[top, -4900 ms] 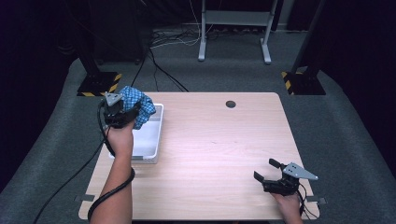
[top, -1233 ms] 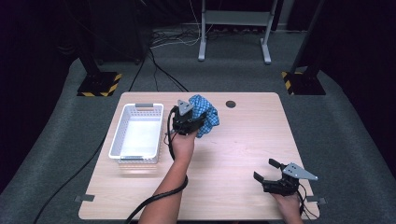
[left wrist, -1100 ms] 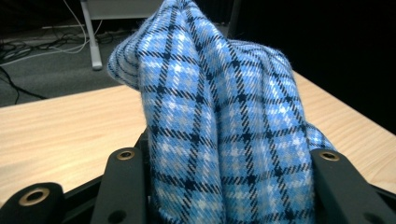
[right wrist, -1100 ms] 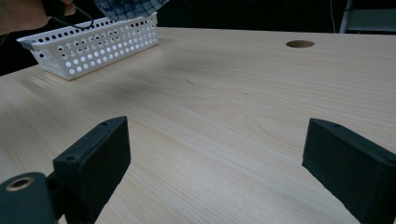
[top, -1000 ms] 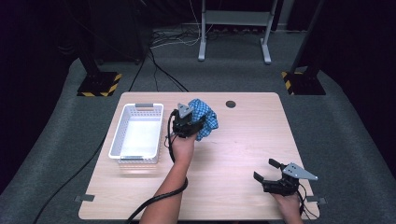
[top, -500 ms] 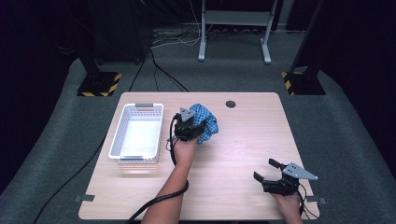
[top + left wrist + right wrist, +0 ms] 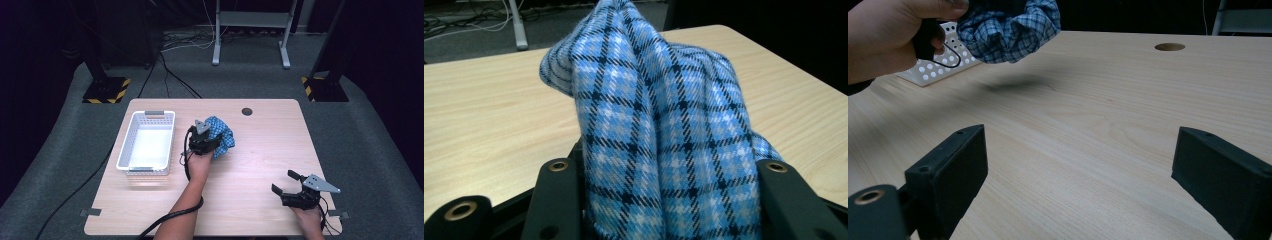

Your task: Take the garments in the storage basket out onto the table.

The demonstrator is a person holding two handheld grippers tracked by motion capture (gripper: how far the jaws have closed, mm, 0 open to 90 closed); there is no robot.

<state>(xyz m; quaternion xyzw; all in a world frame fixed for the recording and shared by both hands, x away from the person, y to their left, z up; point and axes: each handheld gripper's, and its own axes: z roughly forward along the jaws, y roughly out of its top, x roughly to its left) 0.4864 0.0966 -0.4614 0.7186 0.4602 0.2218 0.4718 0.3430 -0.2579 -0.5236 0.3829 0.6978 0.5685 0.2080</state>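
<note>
A bunched blue plaid cloth hangs in my left gripper, which is shut on it above the middle of the wooden table. In the left gripper view the cloth bulges up between the two black jaws of the left gripper. In the right gripper view the cloth hangs a little above the tabletop, with its shadow beneath it. My right gripper rests open near the table's front right corner. In its own view the right gripper has bare wood between its jaws.
A white perforated basket stands on the left part of the table, just left of the cloth; its wall shows behind the left hand. A round hole sits near the far edge. Stands and cables lie on the floor beyond the table.
The left hand carried the cloth from over the basket rightward to the table's middle, then lowered it slightly toward the tabletop. The right gripper has stayed still and open.
</note>
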